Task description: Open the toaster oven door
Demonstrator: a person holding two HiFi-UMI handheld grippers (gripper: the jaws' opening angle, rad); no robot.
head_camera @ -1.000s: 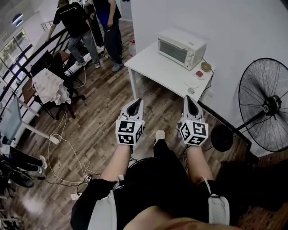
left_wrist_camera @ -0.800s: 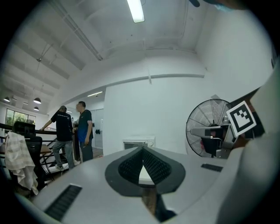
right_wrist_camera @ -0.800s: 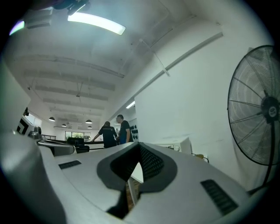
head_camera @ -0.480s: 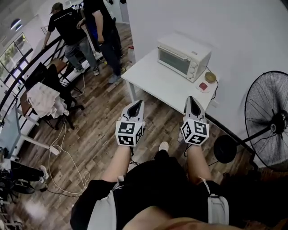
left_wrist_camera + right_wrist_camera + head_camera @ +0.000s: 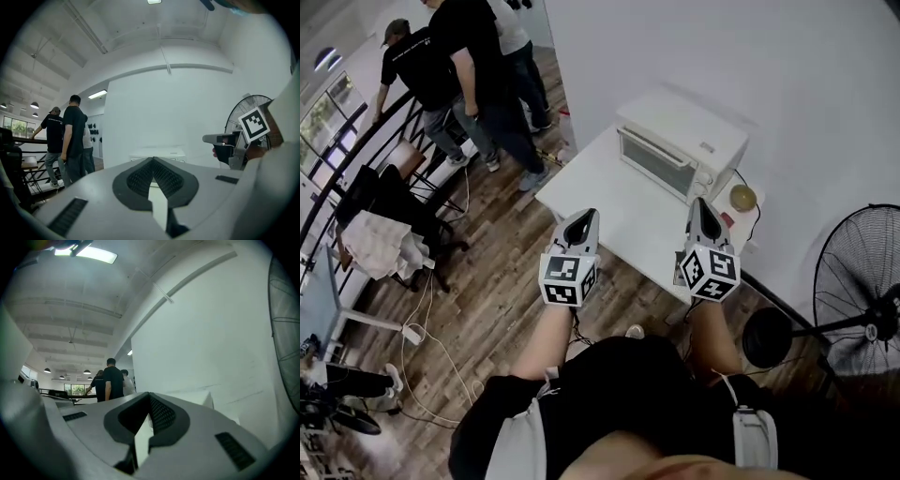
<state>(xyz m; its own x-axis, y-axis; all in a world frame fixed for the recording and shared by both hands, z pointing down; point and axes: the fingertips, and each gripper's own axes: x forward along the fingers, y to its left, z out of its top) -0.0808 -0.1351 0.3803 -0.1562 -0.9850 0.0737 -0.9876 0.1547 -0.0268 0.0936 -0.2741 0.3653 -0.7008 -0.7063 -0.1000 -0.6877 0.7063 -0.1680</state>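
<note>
A white toaster oven [image 5: 680, 145] stands at the back of a white table [image 5: 600, 202], against the wall, with its glass door closed. Both grippers are held up in front of the table's near edge, short of the oven. My left gripper [image 5: 584, 217] points at the table's middle, its jaws shut with nothing between them. My right gripper [image 5: 702, 206] is over the table's right end, just below the oven's right side, also shut and empty. In the left gripper view the oven [image 5: 157, 151] shows pale behind the shut left gripper [image 5: 153, 160], with the right gripper [image 5: 220, 139] off to the right.
A round gold object [image 5: 742, 197] and a small red item lie on the table right of the oven. A large floor fan [image 5: 862, 300] stands at the right. Several people [image 5: 478, 75] stand by a railing at the back left. A chair with cloth [image 5: 380, 244] and floor cables [image 5: 422, 319] are at the left.
The table and oven have come closer and lower in the head view as I walk toward them. Both grippers stay shut, now overlapping the table's near edge. The people shifted left.
</note>
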